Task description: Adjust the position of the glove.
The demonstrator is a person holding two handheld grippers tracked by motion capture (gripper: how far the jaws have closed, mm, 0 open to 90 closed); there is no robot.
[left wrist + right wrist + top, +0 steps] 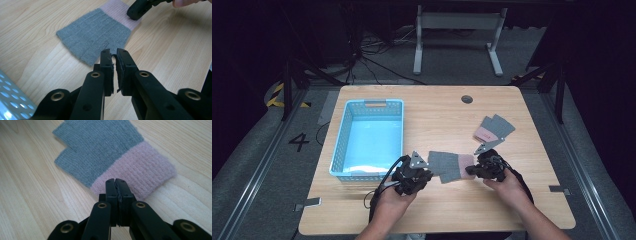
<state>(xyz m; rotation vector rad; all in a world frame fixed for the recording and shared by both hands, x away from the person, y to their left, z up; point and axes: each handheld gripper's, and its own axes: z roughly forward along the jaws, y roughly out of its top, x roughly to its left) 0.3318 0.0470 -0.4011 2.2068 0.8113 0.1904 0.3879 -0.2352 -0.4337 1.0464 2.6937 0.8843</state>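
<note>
Grey gloves: two point(451, 166) point(493, 128) | basket point(343, 150): one | left gripper point(113, 55), right gripper point(116, 182): fingers together

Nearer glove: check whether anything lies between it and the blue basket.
Nothing visible does. The nearer glove lies flat right of the blue basket, bare wood between them apart from the left gripper at its grey edge. The right gripper is at its pink cuff.

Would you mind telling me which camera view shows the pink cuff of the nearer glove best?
The right gripper view: the pink cuff is close, its ribbed knit clear. The left gripper view catches the cuff's far edge beside the other gripper's tip. The high view shows a small pale patch.
</note>
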